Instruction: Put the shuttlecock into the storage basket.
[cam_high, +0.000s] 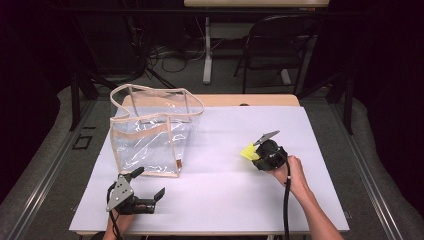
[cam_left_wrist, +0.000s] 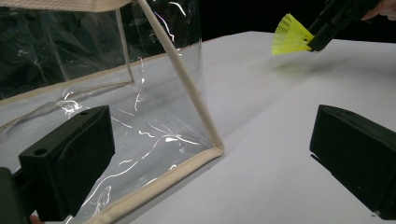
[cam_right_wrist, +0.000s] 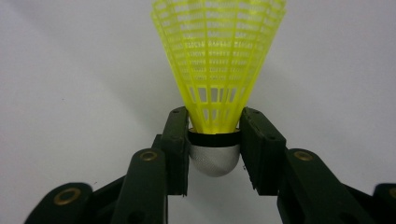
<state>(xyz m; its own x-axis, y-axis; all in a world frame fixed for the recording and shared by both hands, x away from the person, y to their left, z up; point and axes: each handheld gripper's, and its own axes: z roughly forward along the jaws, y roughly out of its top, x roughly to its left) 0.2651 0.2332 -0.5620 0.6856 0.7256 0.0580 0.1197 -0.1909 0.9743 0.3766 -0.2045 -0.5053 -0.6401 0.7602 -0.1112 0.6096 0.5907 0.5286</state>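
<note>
white table (cam_high: 215, 200) is carrying a clear tote bag (cam_high: 150, 135) at back left. left gripper (cam_high: 145, 192) is resting level by the bag's front corner, jaws gaping wide. right gripper (cam_high: 253, 151) is pinching a yellow shuttlecock (cam_right_wrist: 215, 70) by its base, well right of the bag, forearm angling in from bottom right.

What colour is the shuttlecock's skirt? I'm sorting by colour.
Bright yellow mesh skirt on the shuttlecock, above a silver-grey rounded base; the right gripper view shows it best.

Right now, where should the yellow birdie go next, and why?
Probably lift it and carry it toward the clear bag. The right gripper is shut on the shuttlecock at its base, so the grip looks ready. The bag stands open-topped across the table, with the left gripper open beside it.
</note>
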